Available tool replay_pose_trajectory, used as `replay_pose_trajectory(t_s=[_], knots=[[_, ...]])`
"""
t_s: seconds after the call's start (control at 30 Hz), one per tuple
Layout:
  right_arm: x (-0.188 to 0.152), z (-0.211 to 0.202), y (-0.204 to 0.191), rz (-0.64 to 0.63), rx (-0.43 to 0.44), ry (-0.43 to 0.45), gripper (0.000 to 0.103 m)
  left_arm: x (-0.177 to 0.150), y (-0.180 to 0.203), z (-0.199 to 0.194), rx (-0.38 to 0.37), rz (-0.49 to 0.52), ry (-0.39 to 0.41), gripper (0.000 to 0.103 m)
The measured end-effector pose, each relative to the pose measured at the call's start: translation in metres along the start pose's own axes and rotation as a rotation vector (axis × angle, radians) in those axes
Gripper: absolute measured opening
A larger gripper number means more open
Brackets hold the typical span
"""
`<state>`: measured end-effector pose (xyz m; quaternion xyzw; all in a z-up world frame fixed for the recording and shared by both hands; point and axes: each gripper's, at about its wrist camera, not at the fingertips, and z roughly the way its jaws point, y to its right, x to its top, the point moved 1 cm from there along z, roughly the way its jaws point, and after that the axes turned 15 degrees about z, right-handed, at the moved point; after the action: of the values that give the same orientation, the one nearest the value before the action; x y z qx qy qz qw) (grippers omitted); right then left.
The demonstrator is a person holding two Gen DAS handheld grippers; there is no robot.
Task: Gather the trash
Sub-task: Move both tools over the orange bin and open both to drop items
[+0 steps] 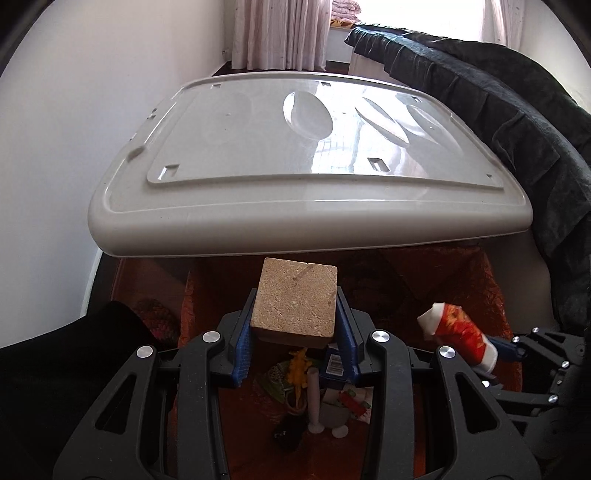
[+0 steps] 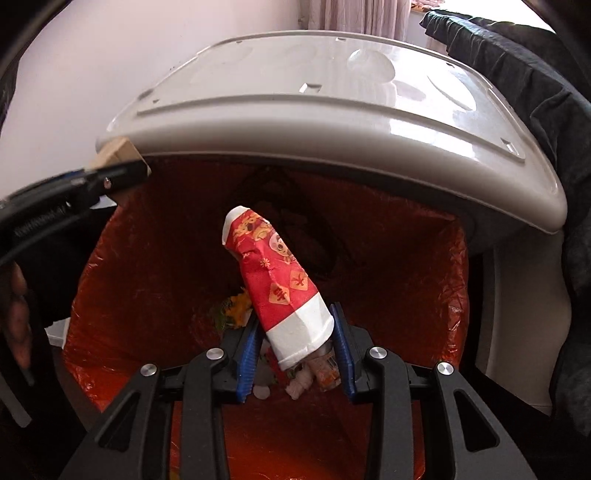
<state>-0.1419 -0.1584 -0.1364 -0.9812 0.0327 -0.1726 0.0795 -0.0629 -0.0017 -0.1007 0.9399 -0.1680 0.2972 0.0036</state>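
My left gripper (image 1: 294,325) is shut on a tan wooden block (image 1: 295,301) and holds it over the open trash bin (image 1: 495,302), which is lined with an orange-red bag. My right gripper (image 2: 295,332) is shut on a crushed red and white paper cup (image 2: 280,284), also above the bin's opening (image 2: 443,280). The cup (image 1: 460,338) and the right gripper show at the right of the left wrist view. The left gripper with the block (image 2: 114,157) shows at the left of the right wrist view. Several pieces of trash (image 1: 317,391) lie at the bottom of the bin.
The bin's grey lid (image 1: 295,155) stands raised behind the opening and fills the upper view (image 2: 332,99). A dark cloth (image 1: 517,122) is draped to the right. A white wall (image 1: 74,129) is to the left, curtains (image 1: 277,33) behind.
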Motion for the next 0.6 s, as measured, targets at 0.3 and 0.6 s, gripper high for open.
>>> replay_pose_trajectory(t_s=[0.3, 0.6], knots=[[0.002, 0.003, 0.003, 0.018, -0.05, 0.042, 0.068, 0.003, -0.005, -0.005, 0.006, -0.04, 0.023, 0.045], [0.012, -0.002, 0.015, 0.065, -0.043, 0.056, 0.077, 0.008, -0.004, -0.013, 0.042, -0.058, 0.055, 0.063]])
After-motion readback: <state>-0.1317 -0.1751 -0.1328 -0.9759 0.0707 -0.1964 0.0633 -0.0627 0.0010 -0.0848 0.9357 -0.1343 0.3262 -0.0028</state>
